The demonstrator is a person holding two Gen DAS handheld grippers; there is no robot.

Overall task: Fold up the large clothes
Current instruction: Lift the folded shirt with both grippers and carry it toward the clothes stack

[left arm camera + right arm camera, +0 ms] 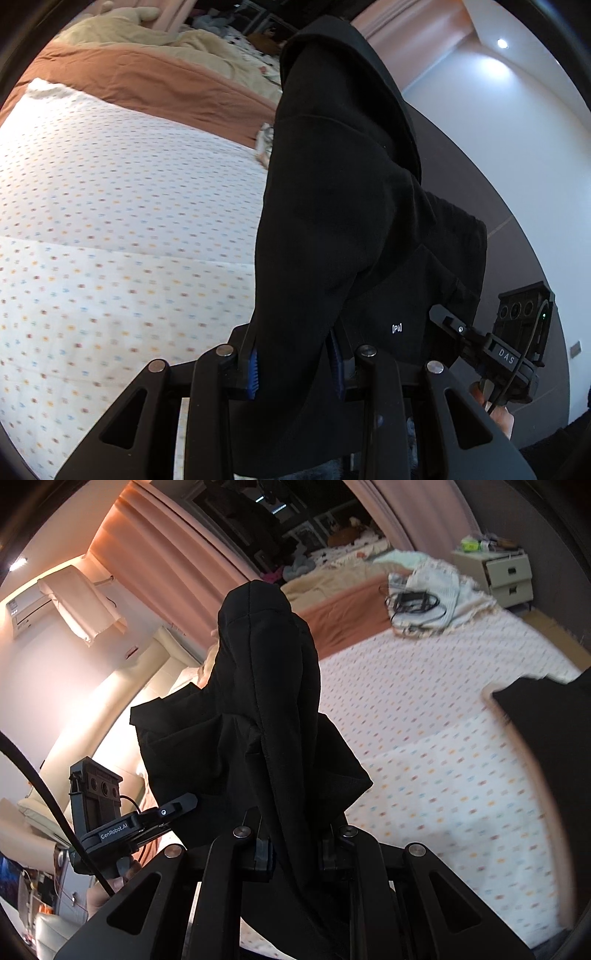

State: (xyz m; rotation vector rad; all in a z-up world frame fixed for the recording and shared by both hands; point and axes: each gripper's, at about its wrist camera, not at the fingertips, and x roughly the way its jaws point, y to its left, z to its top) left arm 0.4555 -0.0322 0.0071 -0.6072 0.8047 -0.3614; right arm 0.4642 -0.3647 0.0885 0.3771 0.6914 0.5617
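The white dotted bedsheet [443, 738] lies open beneath the hanging black fleece garment [266, 701], while a tangle of black cables [412, 603] and a cream knitted blanket [454, 590] crowd its far end.

Black hoodie [332, 177], tiny white logo [396, 328] near the hem. White bedsheet [110, 206] dotted in orange, blue and brown. Rust-orange blanket [140, 79], pale yellow quilt [207, 48] behind. Blue pads [252, 373] on black left gripper [295, 373]. Peach-pink curtain [155, 554], cream drawers [506, 574].
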